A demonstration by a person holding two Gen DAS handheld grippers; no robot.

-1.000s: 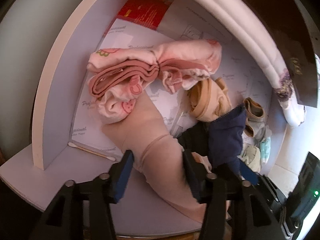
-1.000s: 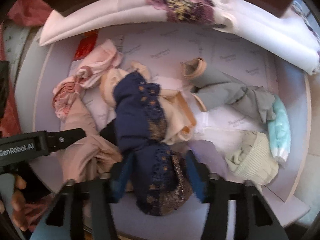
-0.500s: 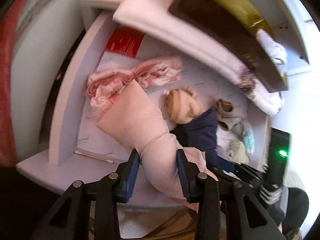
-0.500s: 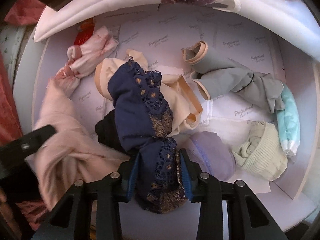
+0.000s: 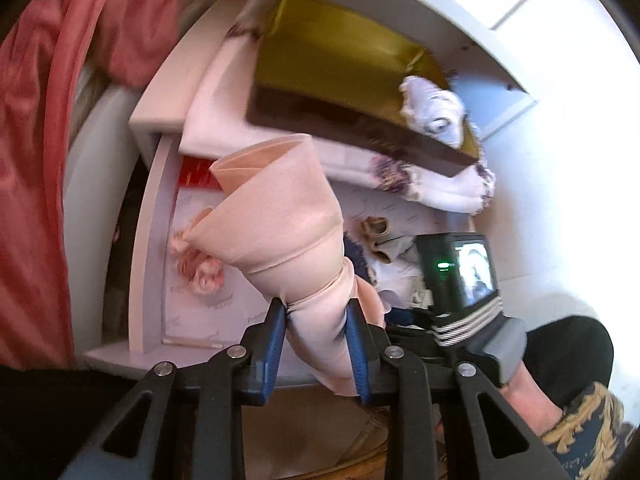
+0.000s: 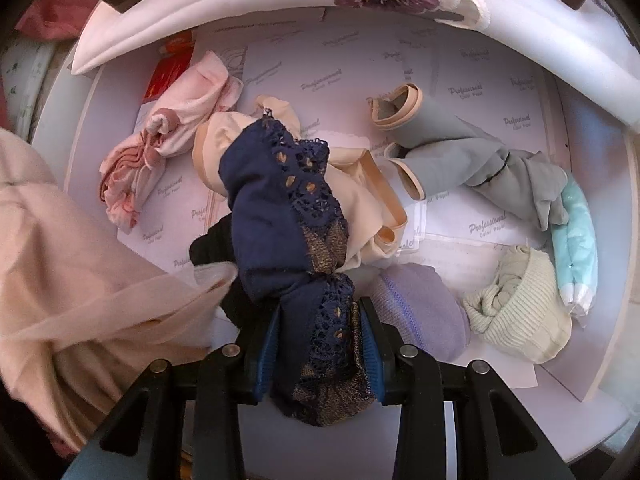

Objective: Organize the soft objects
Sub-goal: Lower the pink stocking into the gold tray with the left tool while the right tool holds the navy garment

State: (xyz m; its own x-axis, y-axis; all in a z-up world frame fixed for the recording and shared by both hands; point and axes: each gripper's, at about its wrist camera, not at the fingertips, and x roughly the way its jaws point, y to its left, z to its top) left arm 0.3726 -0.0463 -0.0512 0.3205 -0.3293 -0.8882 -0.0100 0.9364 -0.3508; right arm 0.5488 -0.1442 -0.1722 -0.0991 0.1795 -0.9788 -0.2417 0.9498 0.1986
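- The right gripper (image 6: pixel 320 332) squeezes a dark blue lace cloth (image 6: pixel 288 216) between its blue pads.
- A big pale pink cloth (image 6: pixel 80 264) fills the left side.
- In the white drawer (image 6: pixel 600 364) lie a pink bundle (image 6: pixel 168 136), a grey cloth (image 6: pixel 476 156), a purple cloth (image 6: pixel 424 312) and a cream sock (image 6: pixel 524 320).

Daylight is flooding in from the right, glaring off the white wall (image 5: pixel 560 160) — edges are bending and darkening, and the left view is smearing with blur.
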